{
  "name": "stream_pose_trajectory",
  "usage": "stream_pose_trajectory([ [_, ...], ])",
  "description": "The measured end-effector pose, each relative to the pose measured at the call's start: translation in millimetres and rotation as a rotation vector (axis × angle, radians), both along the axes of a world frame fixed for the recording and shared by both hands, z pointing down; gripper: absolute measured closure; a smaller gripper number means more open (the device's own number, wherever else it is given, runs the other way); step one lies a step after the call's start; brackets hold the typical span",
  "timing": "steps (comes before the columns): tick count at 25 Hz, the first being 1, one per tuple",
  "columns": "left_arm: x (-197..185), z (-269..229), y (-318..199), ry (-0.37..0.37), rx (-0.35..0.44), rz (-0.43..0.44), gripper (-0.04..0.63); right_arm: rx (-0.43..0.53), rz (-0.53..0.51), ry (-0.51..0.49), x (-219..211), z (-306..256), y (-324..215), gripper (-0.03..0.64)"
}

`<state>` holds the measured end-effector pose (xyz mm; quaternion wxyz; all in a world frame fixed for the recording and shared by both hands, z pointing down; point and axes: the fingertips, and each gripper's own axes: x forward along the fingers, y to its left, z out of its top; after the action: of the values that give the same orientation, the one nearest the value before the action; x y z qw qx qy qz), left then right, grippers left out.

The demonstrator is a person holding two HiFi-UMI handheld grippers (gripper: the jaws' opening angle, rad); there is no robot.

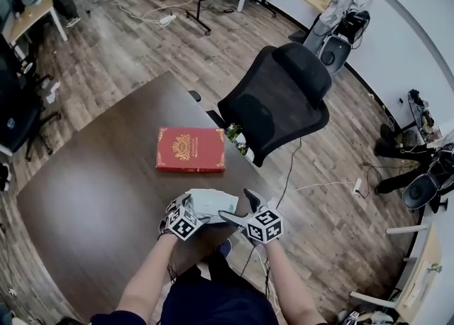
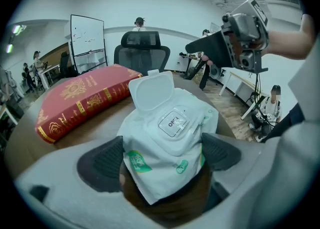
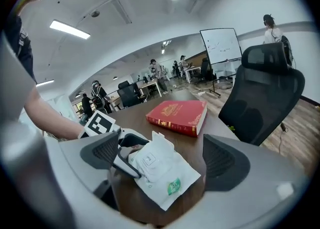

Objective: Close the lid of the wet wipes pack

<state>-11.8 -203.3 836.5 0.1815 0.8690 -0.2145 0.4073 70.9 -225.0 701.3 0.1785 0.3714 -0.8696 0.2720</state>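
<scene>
wet wipes pack: lying flat near the table's near edge, just in front of the book
lid: standing open, hinged up at the far side
left gripper: clamping the pack's near end, pads pressing both sides
right gripper: hovering just right of the pack, jaws spread wide, gripping nothing
table: dark wood, carrying the pack and the red book
chair: black, sitting beyond the far table edge
</scene>
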Motion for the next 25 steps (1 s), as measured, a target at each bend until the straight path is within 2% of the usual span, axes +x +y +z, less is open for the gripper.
stream_pose_trajectory([
  [7, -0.6, 2.2, -0.3, 0.006, -0.001, -0.006, 0.103, -0.031, -0.056, 0.039, -13.9, 25.0, -20.0, 0.117],
  [12, -0.4, 1.3, 0.5, 0.008, -0.004, -0.006, 0.104, -0.046, -0.100, 0.121, -15.7, 44.4, -26.4, 0.233],
  [16, -1.0, 2.2, 0.0, 0.007, -0.008, -0.006, 0.106, -0.062, -0.113, 0.160, -12.8, 56.1, -33.3, 0.388],
  [25, -0.2, 1.7, 0.8, 0.009, -0.012, -0.006, 0.107, -0.084, -0.196, 0.206, -21.8, 64.0, -35.1, 0.525],
])
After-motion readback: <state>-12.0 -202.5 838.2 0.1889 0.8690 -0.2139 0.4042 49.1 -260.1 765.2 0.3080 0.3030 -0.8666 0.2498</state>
